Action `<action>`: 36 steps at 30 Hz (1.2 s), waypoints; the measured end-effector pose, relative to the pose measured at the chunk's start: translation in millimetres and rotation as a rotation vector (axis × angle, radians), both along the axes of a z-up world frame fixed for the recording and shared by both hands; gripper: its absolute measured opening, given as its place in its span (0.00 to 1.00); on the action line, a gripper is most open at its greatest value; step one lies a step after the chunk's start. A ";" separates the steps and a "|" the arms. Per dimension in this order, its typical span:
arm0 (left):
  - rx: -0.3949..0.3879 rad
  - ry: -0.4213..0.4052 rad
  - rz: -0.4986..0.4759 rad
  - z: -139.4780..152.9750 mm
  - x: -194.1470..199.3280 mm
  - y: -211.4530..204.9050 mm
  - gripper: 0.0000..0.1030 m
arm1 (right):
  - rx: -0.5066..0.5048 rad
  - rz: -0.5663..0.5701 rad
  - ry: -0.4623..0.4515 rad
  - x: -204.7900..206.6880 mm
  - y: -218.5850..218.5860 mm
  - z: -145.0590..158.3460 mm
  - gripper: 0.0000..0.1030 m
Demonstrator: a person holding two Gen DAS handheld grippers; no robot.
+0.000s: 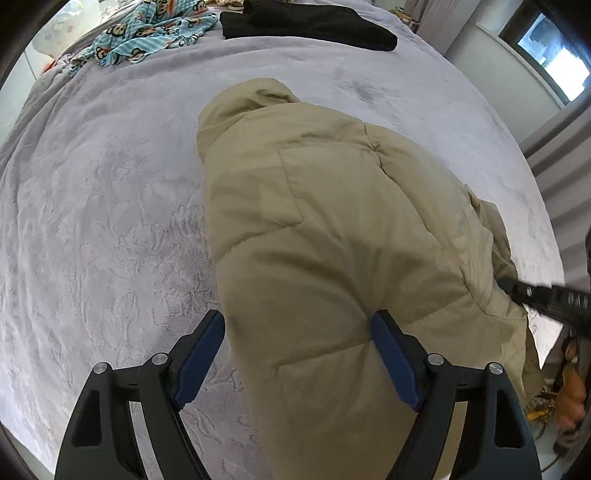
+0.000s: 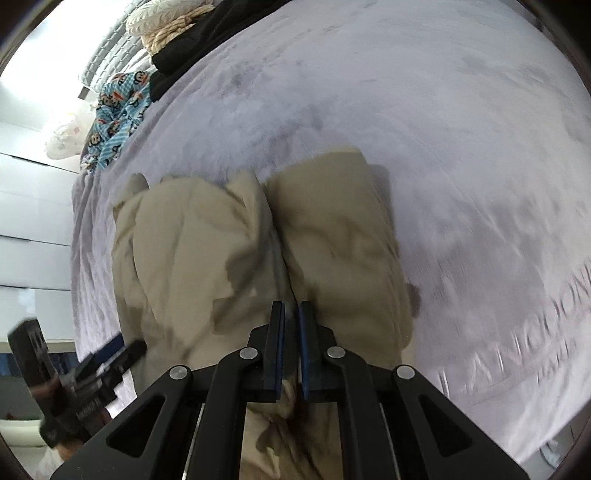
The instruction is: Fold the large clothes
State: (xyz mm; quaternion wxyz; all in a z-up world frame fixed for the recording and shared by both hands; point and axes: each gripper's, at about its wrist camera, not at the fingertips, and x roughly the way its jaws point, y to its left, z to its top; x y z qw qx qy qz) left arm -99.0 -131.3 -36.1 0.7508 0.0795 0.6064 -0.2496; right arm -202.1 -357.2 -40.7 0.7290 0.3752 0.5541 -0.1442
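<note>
A khaki padded jacket (image 1: 332, 229) lies partly folded on the grey bed cover (image 1: 110, 221), its hood toward the far side. My left gripper (image 1: 297, 325) is open above the jacket's left edge, one finger over the cover, the other over the jacket. The right gripper (image 1: 524, 291) pokes in at the jacket's right edge. In the right wrist view the jacket (image 2: 229, 240) lies bunched in two bulges. My right gripper (image 2: 291, 314) is nearly closed, with jacket fabric bunched under and between the fingers. The left gripper (image 2: 122, 354) shows at the lower left.
A folded black garment (image 1: 306, 22) and a blue monkey-print cloth (image 1: 147, 33) lie at the far end of the bed. They also show in the right wrist view, the cloth (image 2: 118, 110) beside cream knitwear (image 2: 166, 26). The bed's edge and a window (image 1: 554, 62) are to the right.
</note>
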 end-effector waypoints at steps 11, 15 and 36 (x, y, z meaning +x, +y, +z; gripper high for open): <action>-0.029 0.016 -0.057 9.3 -6.7 22.7 0.80 | -0.094 -0.104 0.018 -37.6 32.3 23.7 0.08; -0.038 0.006 -0.063 12.7 -8.2 31.6 0.87 | -0.110 -0.137 0.030 -44.9 45.2 27.5 0.08; 0.039 0.034 0.038 5.5 7.6 28.6 1.00 | -0.052 0.028 0.018 -15.0 -8.4 30.1 0.82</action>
